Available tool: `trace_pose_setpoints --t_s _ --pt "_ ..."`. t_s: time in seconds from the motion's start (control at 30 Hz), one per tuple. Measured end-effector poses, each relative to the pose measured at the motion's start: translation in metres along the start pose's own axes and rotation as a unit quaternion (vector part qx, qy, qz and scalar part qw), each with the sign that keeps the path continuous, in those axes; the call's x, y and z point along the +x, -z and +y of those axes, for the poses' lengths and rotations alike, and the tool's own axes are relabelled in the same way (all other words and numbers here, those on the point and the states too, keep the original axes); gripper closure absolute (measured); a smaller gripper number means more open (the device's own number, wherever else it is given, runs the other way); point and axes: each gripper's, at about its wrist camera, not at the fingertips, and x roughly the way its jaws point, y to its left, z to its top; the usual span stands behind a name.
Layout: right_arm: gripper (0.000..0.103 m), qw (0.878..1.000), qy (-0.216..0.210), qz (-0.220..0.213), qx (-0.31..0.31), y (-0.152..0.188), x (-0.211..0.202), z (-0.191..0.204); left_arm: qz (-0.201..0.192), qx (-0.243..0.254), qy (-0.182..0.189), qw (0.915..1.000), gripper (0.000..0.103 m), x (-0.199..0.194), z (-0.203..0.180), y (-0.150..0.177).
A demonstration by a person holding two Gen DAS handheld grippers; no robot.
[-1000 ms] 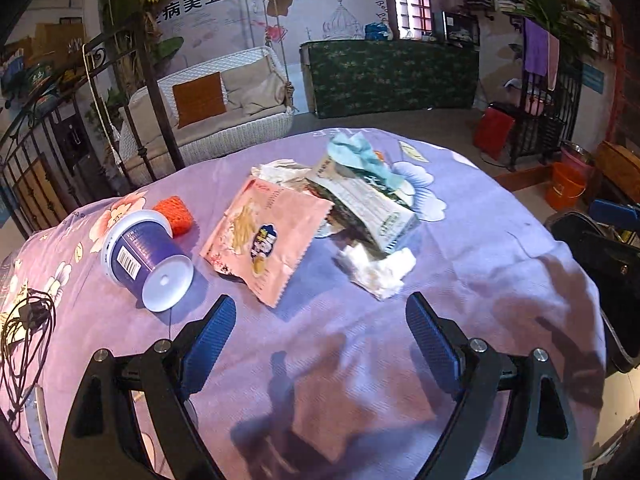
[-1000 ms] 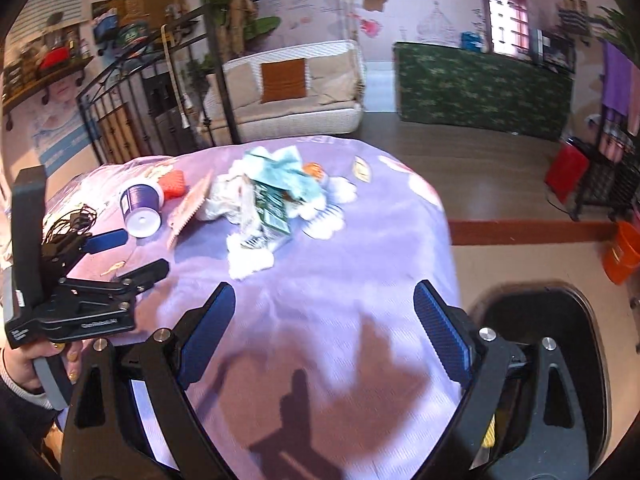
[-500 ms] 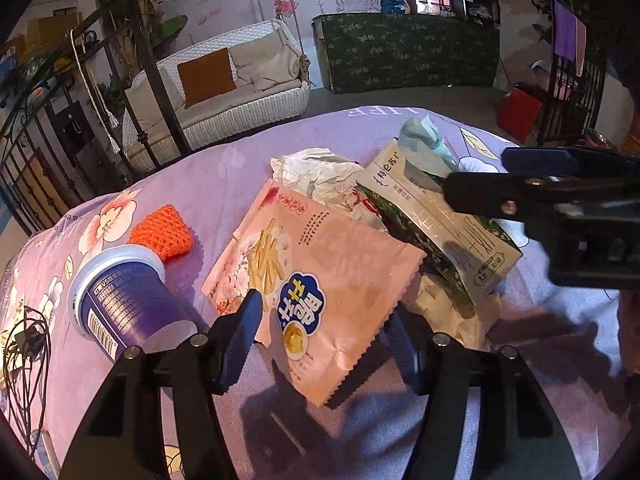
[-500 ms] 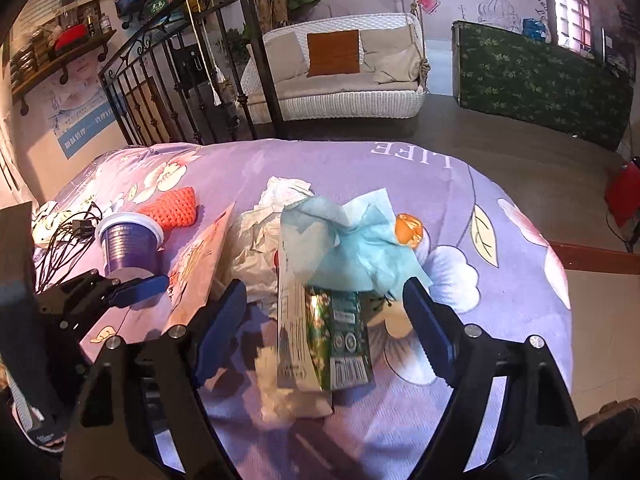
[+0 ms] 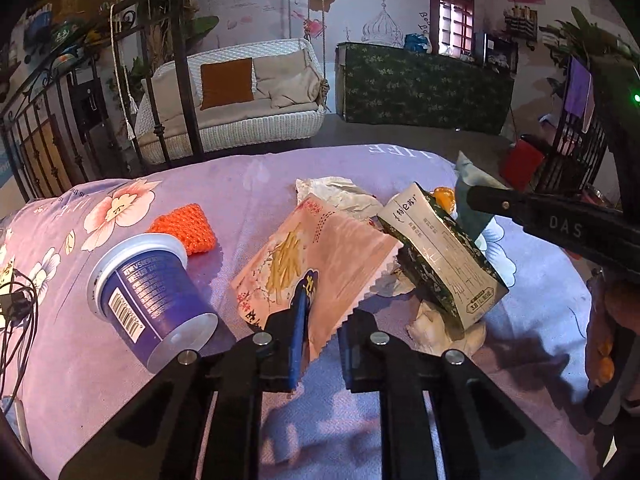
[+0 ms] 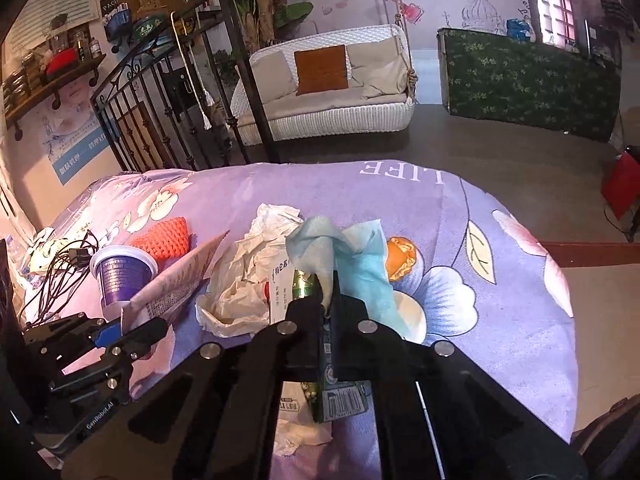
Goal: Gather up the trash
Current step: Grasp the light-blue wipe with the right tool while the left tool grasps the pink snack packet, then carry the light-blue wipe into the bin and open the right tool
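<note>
Trash lies on a table under a purple flowered cloth [image 5: 100, 380]. My left gripper [image 5: 322, 320] is closing, and the near corner of the pink snack bag [image 5: 320, 256] sits pinched between its pads. The right wrist view shows that gripper [image 6: 132, 326] holding the bag's edge tilted up. My right gripper [image 6: 326, 296] is shut on the green and white carton [image 6: 332, 380], with a blue tissue [image 6: 352, 256] draped at its tips. From the left the carton [image 5: 444, 264] stands tilted. A purple cup [image 5: 148, 296] lies on its side.
An orange knitted pad [image 5: 186, 228], crumpled white paper [image 6: 256, 276], a white tissue [image 5: 440, 320] and an orange wrapper [image 6: 402, 256] lie around the pile. Cables [image 5: 16, 308] sit at the table's left edge. An iron railing [image 6: 168, 120] and a wicker sofa [image 6: 332, 92] stand behind.
Both grippers came forward to the pile and went from wide open to shut. The left took the pink bag's corner, the right took the carton. Bag and carton now tilt up.
</note>
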Motion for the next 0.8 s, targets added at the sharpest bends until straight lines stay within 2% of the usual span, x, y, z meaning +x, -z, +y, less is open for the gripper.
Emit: trace_pose_setpoints --t_s 0.07,0.27,0.43,0.8 --pt "0.1 1.0 0.006 -0.013 -0.007 0.004 -0.014 0.0 -0.01 -0.004 0.001 0.9999 0.094 -0.009 0.002 0.001" --pt "0.1 0.999 0.002 -0.037 -0.002 0.016 -0.054 -0.007 -0.033 -0.016 0.011 0.9993 0.096 -0.039 0.002 0.011" --pt "0.1 0.999 -0.003 -0.046 0.01 0.037 -0.091 -0.014 -0.042 -0.041 0.038 0.9976 0.097 -0.063 -0.001 0.022" --pt "0.1 0.997 0.022 -0.061 0.051 0.092 -0.164 -0.041 -0.072 -0.039 0.1 0.9916 0.097 -0.121 -0.049 0.046"
